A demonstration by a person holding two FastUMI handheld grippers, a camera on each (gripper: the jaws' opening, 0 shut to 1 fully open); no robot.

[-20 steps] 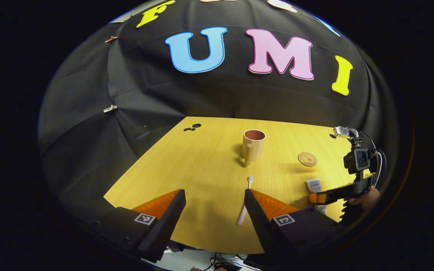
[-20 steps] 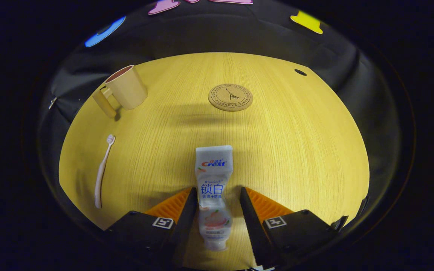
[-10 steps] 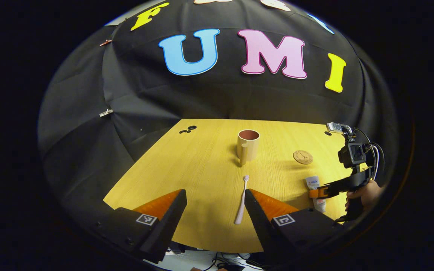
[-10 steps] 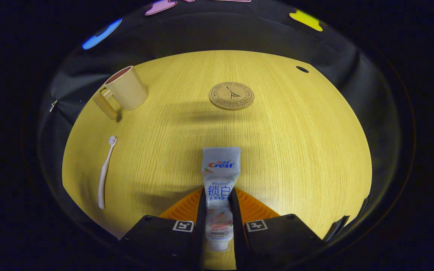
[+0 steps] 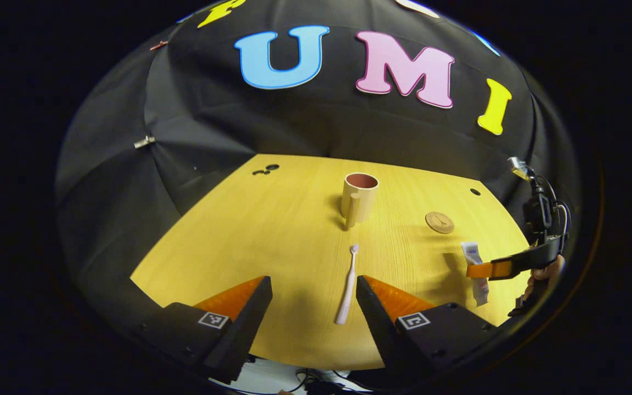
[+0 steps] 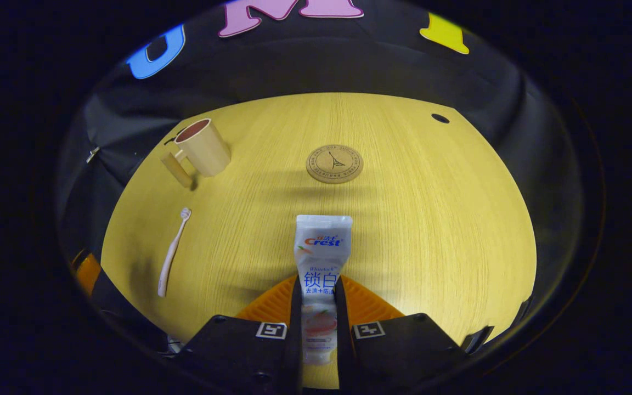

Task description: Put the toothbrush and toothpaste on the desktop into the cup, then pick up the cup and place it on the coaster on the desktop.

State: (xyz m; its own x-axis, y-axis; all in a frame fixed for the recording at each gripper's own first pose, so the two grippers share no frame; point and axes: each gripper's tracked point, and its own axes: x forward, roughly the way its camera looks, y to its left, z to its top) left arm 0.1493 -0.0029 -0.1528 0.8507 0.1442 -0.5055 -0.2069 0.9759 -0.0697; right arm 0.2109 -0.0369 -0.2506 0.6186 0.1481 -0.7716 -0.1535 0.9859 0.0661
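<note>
A white toothpaste tube (image 6: 321,258) sits between the fingers of my right gripper (image 6: 317,285), which is shut on it; in the left gripper view the tube (image 5: 475,263) hangs lifted off the table in that gripper (image 5: 486,270) at the right. A pink-white toothbrush (image 5: 347,284) lies flat on the yellow wooden table, close to the right finger of my open left gripper (image 5: 313,285). The beige cup (image 5: 359,196) stands upright beyond it, handle toward me. The round cork coaster (image 5: 440,222) lies right of the cup.
The yellow table (image 5: 272,230) ends in a near edge just under my left fingers. Small dark holes (image 5: 264,169) mark the far left corner, and another hole (image 5: 475,192) the far right. A hand (image 5: 543,274) holds the right gripper.
The right gripper closed on the toothpaste tube and raised it off the table. The left gripper shifted so the toothbrush now lies between its fingers near the right one.
</note>
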